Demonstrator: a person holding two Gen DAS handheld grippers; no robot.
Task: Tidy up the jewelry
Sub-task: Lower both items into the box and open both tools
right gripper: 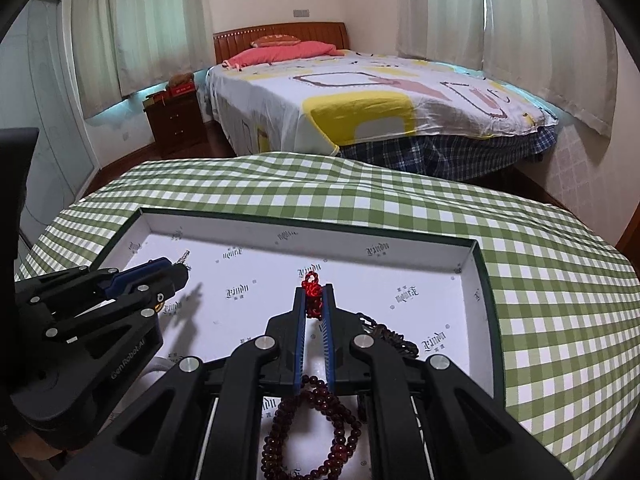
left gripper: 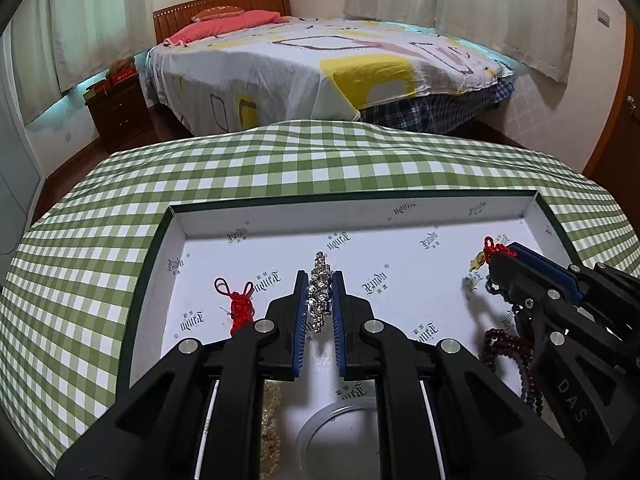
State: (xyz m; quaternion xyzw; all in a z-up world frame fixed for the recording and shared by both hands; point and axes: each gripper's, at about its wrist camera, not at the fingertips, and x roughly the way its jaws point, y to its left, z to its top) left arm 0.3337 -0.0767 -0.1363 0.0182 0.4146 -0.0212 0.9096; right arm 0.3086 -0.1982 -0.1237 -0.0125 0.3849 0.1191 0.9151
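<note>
A stylised logo is printed repeatedly across the white lining of the box (left gripper: 532,216), on its floor and inner walls; it appears to read "Lindu", with small characters beneath that cannot be made out. "DAS" is seen moulded on the black body of the right gripper (left gripper: 496,258). "GenRobot.AI" is printed in white on the body of the left gripper (right gripper: 176,268).

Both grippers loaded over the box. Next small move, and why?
Probably lower the left hand-held gripper and release: it is shut on the silver bracelet over a bare patch of the box. The right hand-held gripper grips the red knot of the dark bead strand.
</note>
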